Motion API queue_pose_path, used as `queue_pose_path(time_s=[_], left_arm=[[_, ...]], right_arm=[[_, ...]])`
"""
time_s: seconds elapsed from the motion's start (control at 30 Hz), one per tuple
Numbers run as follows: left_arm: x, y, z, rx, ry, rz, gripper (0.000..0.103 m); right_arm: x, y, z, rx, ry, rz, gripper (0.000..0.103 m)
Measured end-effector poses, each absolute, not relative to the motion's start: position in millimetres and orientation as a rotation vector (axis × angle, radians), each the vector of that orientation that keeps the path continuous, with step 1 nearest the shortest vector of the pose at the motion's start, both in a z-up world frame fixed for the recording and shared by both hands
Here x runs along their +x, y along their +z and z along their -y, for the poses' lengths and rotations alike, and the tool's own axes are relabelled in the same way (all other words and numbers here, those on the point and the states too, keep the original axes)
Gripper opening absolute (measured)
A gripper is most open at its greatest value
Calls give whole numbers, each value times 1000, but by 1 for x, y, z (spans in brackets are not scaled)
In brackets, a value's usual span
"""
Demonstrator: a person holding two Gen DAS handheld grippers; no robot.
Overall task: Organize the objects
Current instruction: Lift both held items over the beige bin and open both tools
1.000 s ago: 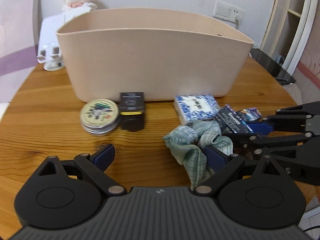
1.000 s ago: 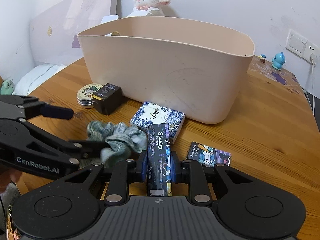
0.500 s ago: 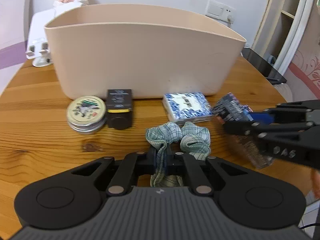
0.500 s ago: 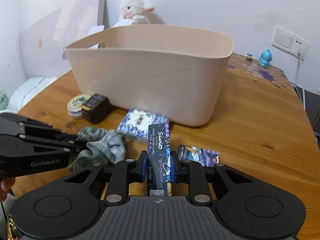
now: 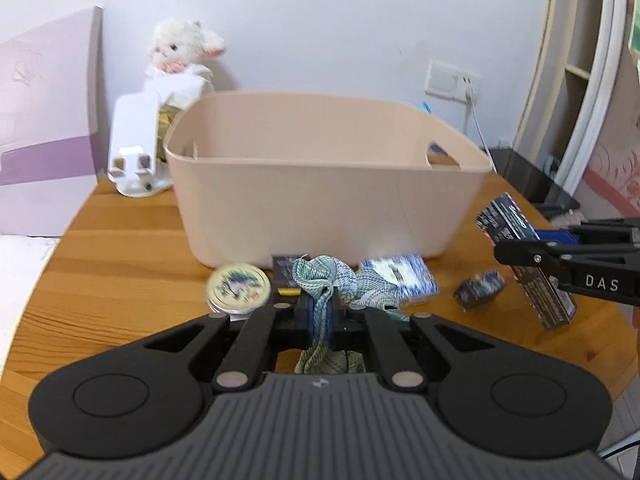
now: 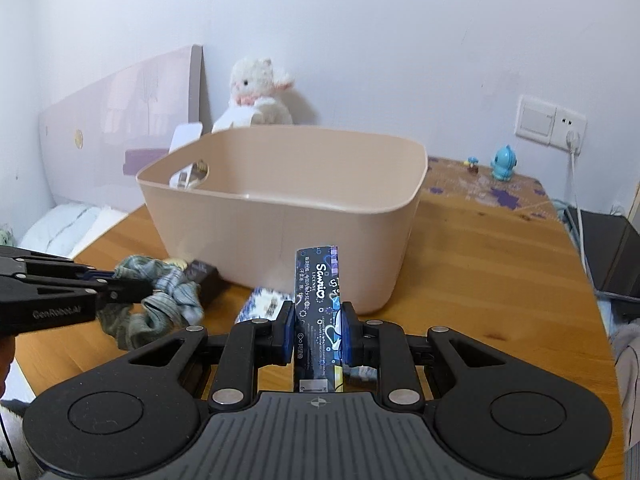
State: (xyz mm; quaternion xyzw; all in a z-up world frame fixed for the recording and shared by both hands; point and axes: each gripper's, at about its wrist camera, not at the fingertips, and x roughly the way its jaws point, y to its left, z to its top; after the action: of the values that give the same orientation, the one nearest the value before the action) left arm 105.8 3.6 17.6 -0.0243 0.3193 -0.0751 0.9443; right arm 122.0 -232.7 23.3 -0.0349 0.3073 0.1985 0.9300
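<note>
My left gripper [image 5: 319,312] is shut on a green checked scrunchie [image 5: 320,280] and holds it above the table, in front of the beige tub [image 5: 328,208]. It also shows in the right wrist view [image 6: 156,300]. My right gripper [image 6: 318,328] is shut on a tall dark Sanrio card box [image 6: 318,300], held upright short of the tub [image 6: 280,240]. That box shows at the right of the left wrist view [image 5: 524,256]. The tub looks empty as far as I see inside.
On the table before the tub lie a round tin [image 5: 239,292], a black box [image 5: 285,274], a blue patterned tissue pack [image 5: 404,284] and a small card pack [image 5: 480,290]. A plush lamb [image 5: 180,52] and white phone stand [image 5: 136,148] stand behind. A blue figurine [image 6: 503,162] stands far right.
My left gripper closed on the scrunchie and lifted it off the table. My right gripper rose with the card box. Both views now sit higher and see over the tub's rim.
</note>
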Motion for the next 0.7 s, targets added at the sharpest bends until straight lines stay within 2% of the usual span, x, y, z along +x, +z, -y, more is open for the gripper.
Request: queue_pose_path(time_s=[0.37,0.7], left_arm=[[103,68,-11,-35,-117,-523,7],[157,95,-6,12,-52,-456,7]], right_arm=[[130,67,239,-10,413,-508,21],[172,103,230,13,368,-409,21]])
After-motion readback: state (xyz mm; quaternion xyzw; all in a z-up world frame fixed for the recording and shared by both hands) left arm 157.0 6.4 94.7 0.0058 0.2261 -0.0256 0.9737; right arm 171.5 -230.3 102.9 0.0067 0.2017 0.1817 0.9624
